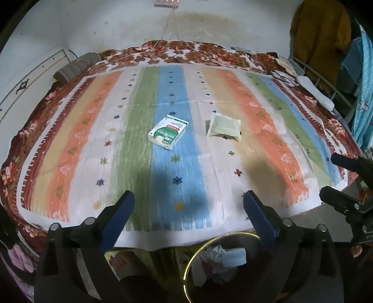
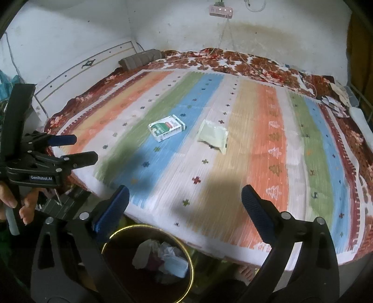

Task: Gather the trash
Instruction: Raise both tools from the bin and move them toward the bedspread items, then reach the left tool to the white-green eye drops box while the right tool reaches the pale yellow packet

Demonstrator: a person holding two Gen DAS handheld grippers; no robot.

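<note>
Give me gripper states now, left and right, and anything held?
Left gripper: open, nothing between the fingers.
Right gripper: open, nothing between the fingers.

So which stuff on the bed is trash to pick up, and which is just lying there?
For the job:
small box
pale packet
bin, already holding scraps

Just lying about:
striped blanket
grey roll
power strip
hanging clothes

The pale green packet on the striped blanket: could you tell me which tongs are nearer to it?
Right, marginally. The pale green packet lies up the blanket ahead of the right tongs. The left tongs sit further left, lined up with the white box. Both hang open over the bin.
</note>
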